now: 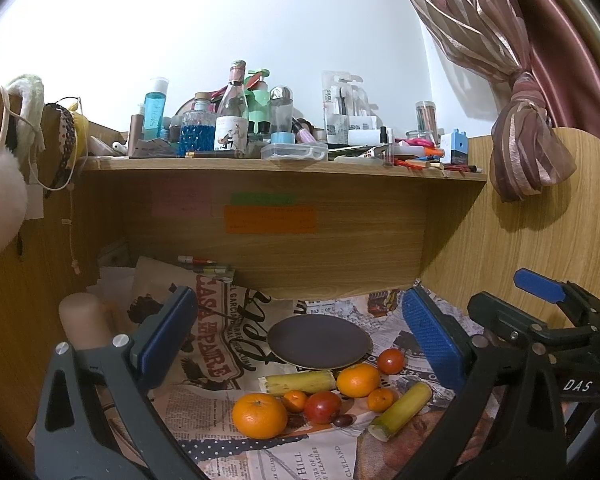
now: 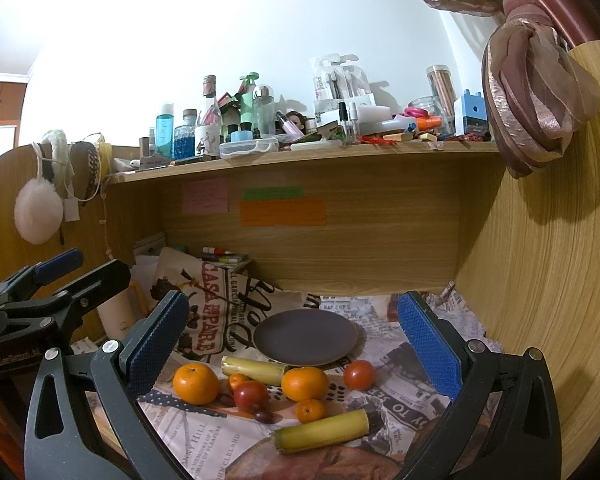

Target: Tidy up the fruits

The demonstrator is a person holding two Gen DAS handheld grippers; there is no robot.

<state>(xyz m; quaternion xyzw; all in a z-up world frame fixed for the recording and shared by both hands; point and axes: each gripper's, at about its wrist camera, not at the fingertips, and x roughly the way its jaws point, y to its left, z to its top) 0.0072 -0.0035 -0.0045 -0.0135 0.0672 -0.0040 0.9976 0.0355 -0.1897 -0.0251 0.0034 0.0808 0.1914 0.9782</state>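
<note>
An empty dark round plate lies on the newspaper under the shelf. In front of it lie a big orange, a second orange, small oranges, two red tomatoes, a dark grape and two yellow-green cane pieces. My left gripper is open and empty above the fruit. My right gripper is open and empty; it shows at the right of the left wrist view.
A wooden shelf crowded with bottles and boxes overhangs the back. Wooden walls close both sides. A beige cylinder stands at the left. A knotted curtain hangs at the right. Newspaper covers the desk.
</note>
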